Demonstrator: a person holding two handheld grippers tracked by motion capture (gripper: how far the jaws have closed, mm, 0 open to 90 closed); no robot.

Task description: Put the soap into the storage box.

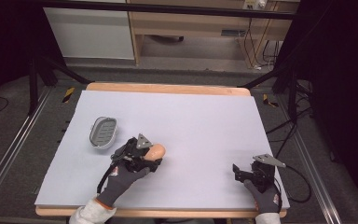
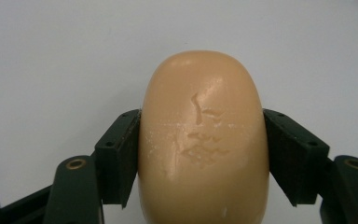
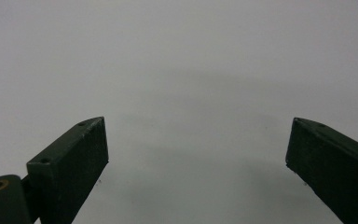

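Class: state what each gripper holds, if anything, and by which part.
Left gripper clamps the soap bar across its two long sides. Right gripper is open, holding nothing.

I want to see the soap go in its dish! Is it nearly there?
Partly. Done: the left gripper has its jaws shut on the soap bar. In hand: holding it near the table. Left: it likely still has to go into the grey soap dish nearby. The right gripper waits open.

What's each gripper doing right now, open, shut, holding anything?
Left gripper: jaws shut on the soap bar, one on each side.
Right gripper: jaws open, nothing between them, over the bare table.
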